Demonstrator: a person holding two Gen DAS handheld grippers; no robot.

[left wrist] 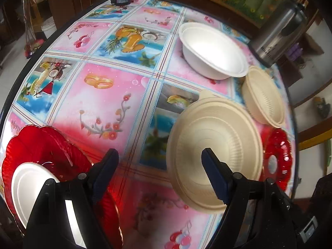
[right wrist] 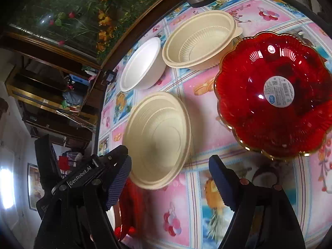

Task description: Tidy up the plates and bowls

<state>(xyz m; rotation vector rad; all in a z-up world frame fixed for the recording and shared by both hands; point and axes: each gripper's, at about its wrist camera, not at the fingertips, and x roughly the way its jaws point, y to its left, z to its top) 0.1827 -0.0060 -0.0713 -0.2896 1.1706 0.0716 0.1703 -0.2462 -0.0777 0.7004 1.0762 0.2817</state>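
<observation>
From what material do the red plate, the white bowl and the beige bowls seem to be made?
Red plate: probably clear glossy plastic or glass; it shines and shows ridges.
White bowl: likely foam or paper, smooth and matte.
Beige bowls: seemingly moulded pulp or matte plastic, with ribbed walls.

A small plate [left wrist: 27, 188] lies in a scalloped dish [left wrist: 41, 145].

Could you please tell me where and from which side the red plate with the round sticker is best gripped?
Grip the red plate by its scalloped gold rim, one finger over and one under, since the plate lies flat and wide. The near edge, facing the open right hand-held gripper, looks best: bare tablecloth lies there, while the far edge sits close to a cream bowl.
</observation>
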